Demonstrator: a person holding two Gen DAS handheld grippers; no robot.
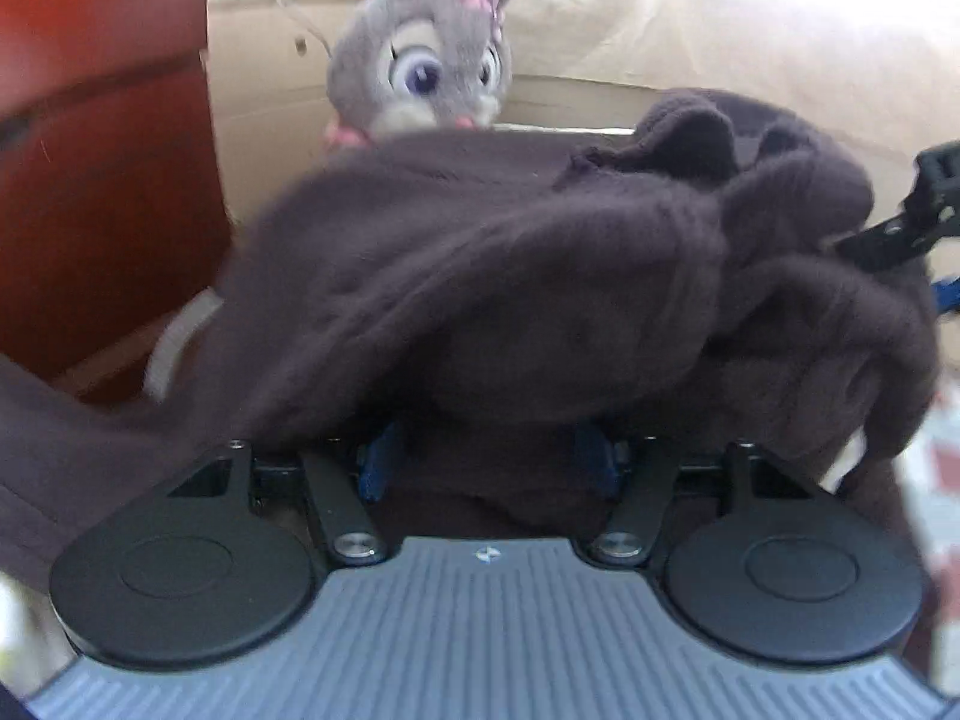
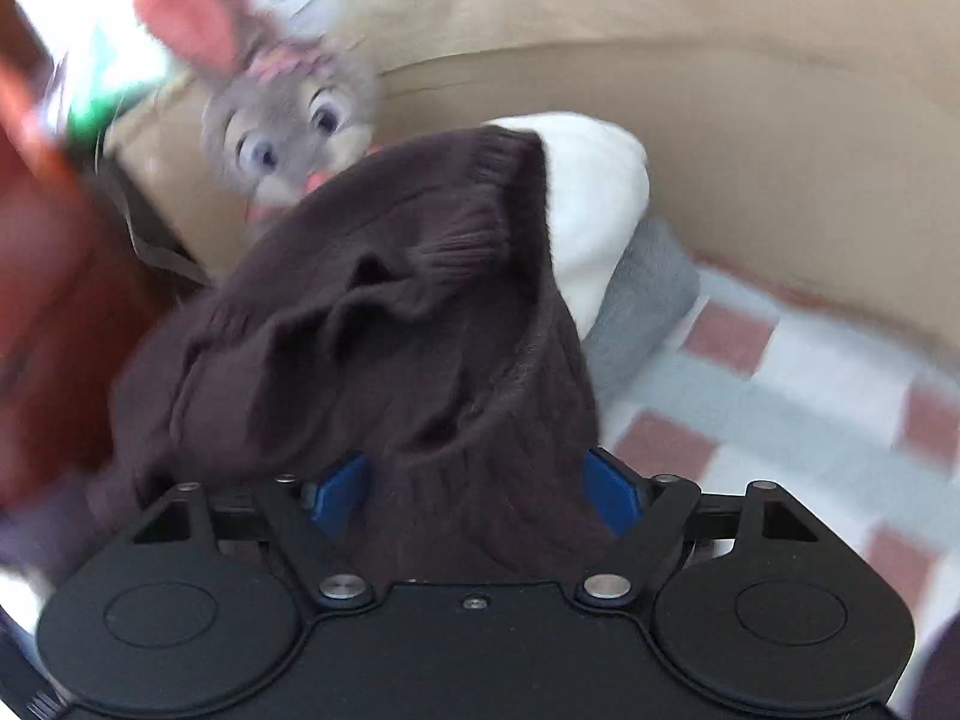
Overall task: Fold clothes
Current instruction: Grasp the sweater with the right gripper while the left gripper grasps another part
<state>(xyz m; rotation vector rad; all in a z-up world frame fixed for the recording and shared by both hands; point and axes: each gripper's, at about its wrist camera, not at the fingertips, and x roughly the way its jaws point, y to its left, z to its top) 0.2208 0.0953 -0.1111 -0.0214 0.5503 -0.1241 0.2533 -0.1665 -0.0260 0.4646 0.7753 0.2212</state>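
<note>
A dark brown knit sweater (image 1: 480,270) hangs bunched over my left gripper (image 1: 486,420). It fills the gap between the blue fingers (image 1: 375,462) and hides their tips. In the right wrist view the same sweater (image 2: 390,300), ribbed hem uppermost, is heaped over my right gripper (image 2: 480,456). It lies between that gripper's blue fingers (image 2: 612,492), whose tips are also covered. At the right edge of the left wrist view, part of the right gripper (image 1: 900,222) pokes into the sweater's far side. Whether either gripper's pads press on the cloth is hidden.
A grey plush rabbit (image 1: 420,60) (image 2: 288,132) sits just behind the sweater, against a cardboard wall (image 2: 720,120). A white garment (image 2: 594,192) and a grey one (image 2: 648,294) lie to the right on a checked sheet (image 2: 780,390). Red-brown wooden furniture (image 1: 90,180) stands at the left.
</note>
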